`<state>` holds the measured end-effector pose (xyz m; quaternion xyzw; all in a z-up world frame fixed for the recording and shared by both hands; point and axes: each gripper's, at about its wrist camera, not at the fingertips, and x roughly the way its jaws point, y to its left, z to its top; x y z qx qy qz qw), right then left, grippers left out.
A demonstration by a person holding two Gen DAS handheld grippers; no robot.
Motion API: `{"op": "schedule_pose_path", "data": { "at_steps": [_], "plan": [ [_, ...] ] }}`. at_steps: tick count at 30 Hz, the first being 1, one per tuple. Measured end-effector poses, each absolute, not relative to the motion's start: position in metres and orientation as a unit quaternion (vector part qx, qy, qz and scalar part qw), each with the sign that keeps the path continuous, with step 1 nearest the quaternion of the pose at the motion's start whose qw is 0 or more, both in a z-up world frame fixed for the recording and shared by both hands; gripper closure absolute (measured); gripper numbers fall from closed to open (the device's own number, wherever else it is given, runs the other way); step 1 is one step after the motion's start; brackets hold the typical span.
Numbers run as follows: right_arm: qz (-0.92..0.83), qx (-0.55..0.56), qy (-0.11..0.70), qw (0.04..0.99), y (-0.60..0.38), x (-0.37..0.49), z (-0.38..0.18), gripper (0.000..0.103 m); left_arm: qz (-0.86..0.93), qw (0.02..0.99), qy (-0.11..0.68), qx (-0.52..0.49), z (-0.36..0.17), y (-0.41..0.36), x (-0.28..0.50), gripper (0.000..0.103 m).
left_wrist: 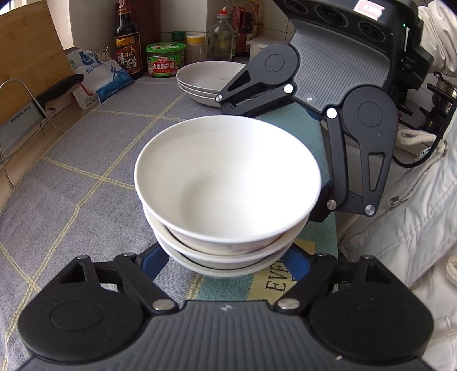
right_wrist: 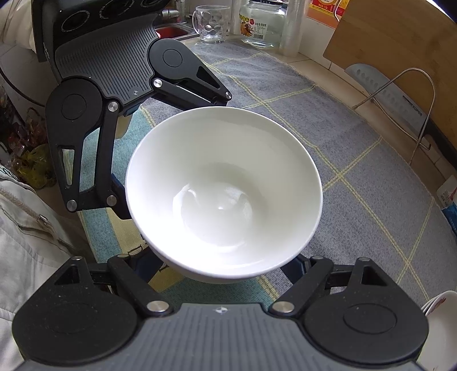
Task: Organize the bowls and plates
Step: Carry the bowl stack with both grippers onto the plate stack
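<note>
Three white bowls (left_wrist: pixel 225 182) sit nested in a stack on the checked mat (left_wrist: pixel 85 177). My left gripper (left_wrist: pixel 227 258) reaches in from the near side, its blue fingers (left_wrist: pixel 155 256) pressed against the lower bowls. The top bowl (right_wrist: pixel 225 185) sits slightly tilted in the stack and fills the right wrist view. My right gripper (right_wrist: pixel 220 265) straddles it and is shut on it, its tips hidden under the rim. In the left wrist view one of its fingers (left_wrist: pixel 321 209) lies against that bowl's right side. A pile of shallow white plates (left_wrist: pixel 205 78) rests farther back.
Sauce bottles and jars (left_wrist: pixel 164 61) and a salt bag (left_wrist: pixel 98 77) line the back wall. A wire rack with a cleaver (right_wrist: pixel 391 91) leans on a cutting board. A glass mug (right_wrist: pixel 212 24) and a jar stand near the sink. A person's white jacket (left_wrist: pixel 405 228) borders the mat.
</note>
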<state>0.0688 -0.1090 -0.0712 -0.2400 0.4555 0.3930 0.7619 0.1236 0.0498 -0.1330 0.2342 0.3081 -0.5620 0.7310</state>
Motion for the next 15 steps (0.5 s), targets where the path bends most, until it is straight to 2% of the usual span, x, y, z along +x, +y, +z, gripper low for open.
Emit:
{"op": "schedule_pose_path", "data": {
  "at_steps": [15],
  "plan": [
    [0.398,-0.236,0.447,0.766,-0.146,0.073,-0.054,0.014,-0.556,0.736,0.308,0.234,-0.115,0.017,0.125,0.018]
  ]
}}
